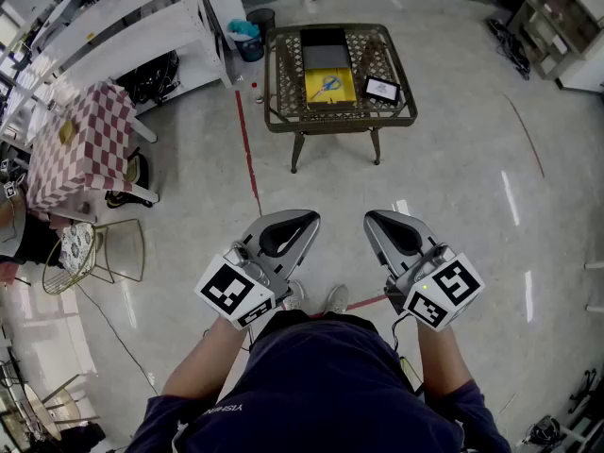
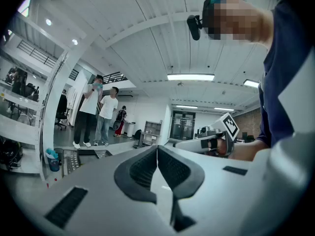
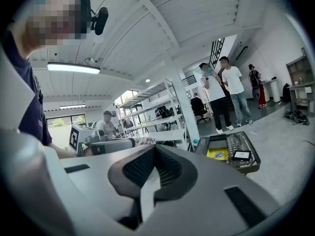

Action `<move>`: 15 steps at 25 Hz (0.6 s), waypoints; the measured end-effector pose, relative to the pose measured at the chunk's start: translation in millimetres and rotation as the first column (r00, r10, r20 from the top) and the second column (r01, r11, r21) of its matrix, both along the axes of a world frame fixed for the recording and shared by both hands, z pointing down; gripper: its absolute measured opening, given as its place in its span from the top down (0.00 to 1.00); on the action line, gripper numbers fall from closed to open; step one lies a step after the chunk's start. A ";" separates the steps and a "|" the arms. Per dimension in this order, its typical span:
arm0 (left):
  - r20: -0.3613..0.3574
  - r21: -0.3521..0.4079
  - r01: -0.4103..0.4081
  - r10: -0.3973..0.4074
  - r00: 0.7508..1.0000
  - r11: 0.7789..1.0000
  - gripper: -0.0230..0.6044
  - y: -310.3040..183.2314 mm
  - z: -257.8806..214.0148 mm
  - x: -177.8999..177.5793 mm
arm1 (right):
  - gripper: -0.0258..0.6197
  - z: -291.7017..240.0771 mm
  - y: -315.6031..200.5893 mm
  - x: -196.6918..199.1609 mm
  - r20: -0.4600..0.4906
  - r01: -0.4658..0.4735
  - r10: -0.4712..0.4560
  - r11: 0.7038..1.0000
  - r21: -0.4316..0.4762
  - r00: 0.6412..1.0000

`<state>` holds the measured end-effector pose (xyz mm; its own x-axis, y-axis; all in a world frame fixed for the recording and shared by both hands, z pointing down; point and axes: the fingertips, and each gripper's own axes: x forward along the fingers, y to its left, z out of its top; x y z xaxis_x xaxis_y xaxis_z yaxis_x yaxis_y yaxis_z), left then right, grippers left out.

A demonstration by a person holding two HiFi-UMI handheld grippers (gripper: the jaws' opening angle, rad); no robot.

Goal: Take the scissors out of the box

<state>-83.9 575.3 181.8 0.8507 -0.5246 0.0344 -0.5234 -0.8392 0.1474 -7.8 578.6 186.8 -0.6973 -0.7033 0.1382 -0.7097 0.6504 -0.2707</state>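
The blue-handled scissors (image 1: 327,85) lie in an open box with a yellow floor (image 1: 329,91) on a low metal lattice table (image 1: 283,83), far ahead of me across the floor. The right gripper view also shows the box (image 3: 218,154) on that table (image 3: 248,165). My left gripper (image 1: 300,221) and right gripper (image 1: 377,221) are held side by side close to my body, both shut with nothing between the jaws. In their own views the left gripper's (image 2: 157,149) pads meet, and so do the right gripper's (image 3: 155,149).
A black lid (image 1: 324,55) and a small dark tablet (image 1: 382,89) also sit on the lattice table. A checkered table (image 1: 80,144), white shelving (image 1: 123,26) and a wire chair (image 1: 80,253) stand at the left. A red floor line (image 1: 247,149) runs ahead. People (image 3: 221,90) stand beyond.
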 end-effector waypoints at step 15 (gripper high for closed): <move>0.029 -0.047 0.054 -0.052 0.998 0.997 0.92 5.9 30.2 32.1 | 0.94 30.0 6.7 51.0 0.028 -0.009 0.011 0.998 -0.054 1.000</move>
